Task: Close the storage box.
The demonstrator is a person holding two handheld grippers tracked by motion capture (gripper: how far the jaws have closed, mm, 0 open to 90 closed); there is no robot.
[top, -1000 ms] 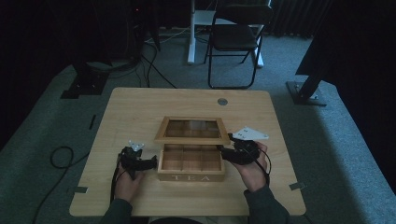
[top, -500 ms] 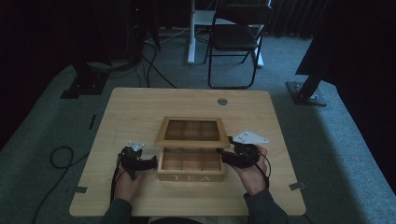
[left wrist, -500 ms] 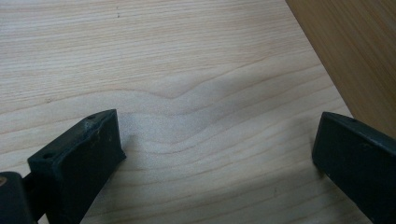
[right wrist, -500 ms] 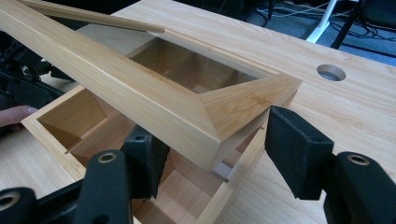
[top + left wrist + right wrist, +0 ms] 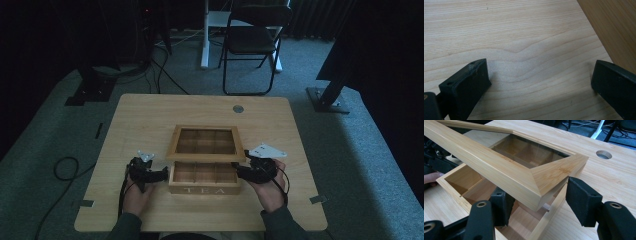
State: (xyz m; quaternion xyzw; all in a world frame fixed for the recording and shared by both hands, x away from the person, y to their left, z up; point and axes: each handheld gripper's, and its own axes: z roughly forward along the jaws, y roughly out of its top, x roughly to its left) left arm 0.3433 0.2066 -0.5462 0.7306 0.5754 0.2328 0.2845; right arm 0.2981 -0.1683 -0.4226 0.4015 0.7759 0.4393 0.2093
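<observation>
We note the right gripper (image 5: 537, 202) fingers clamped on the raised lid (image 5: 499, 167) corner, left gripper (image 5: 539, 82) fingers apart beside the tea box (image 5: 204, 176); we advise swinging the lid slowly about its hinge.

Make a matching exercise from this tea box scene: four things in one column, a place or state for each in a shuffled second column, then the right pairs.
1. lid
2. left gripper
3. round hole
4. folding chair

A. on the floor beyond the table
B. jaws apart over bare tabletop, beside the box
C. raised at a slant, its corner between the right gripper's jaws
D. in the tabletop, behind the tea box

Pairs: 1-C, 2-B, 3-D, 4-A
</observation>
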